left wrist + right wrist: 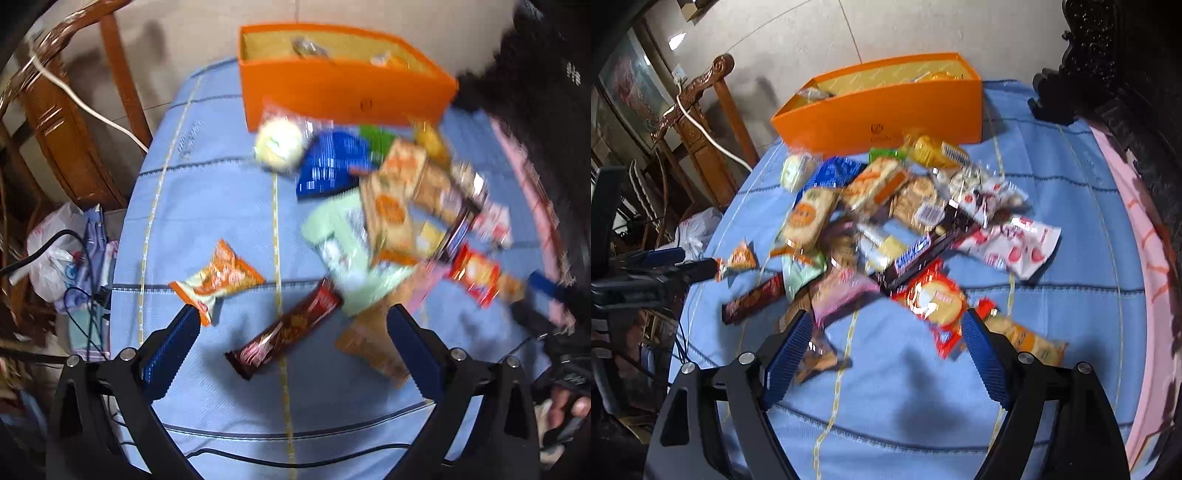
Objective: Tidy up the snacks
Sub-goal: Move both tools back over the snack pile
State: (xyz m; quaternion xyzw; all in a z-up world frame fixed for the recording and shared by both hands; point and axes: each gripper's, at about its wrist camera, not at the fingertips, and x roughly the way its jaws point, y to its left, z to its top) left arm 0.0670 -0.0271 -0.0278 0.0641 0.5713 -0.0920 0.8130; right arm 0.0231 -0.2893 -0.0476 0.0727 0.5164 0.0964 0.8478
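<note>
You're hovering both grippers over a blue quilted cloth (207, 206) that's covering the table, and both shots are pretty smeared, so small print is unreadable. Your left gripper (291, 321) is sitting with its jaws spread wide and nothing pinched; a dark brown chocolate bar (284, 332) is lying flat on the cloth in the gap between them, not touching either pad. Just beyond the left finger, an orange-and-white snack packet (218, 280) is lying on its own, apart from the rest.

Your right gripper (886, 325) is also standing wide open and gripping nothing, with the near end of a red cracker packet (934, 299) poking between its fingertips. That packet is sitting at the near edge of the big snack pile (886, 221), which is heaped in the middle of the cloth: a black Snickers bar (919, 254), a white-and-pink wrapper (1023, 247) off to the right, a blue bag (328, 166).

Behind the pile, an orange box (886, 110) is standing open at the far edge of the table, with a few wrapped items already inside it.
</note>
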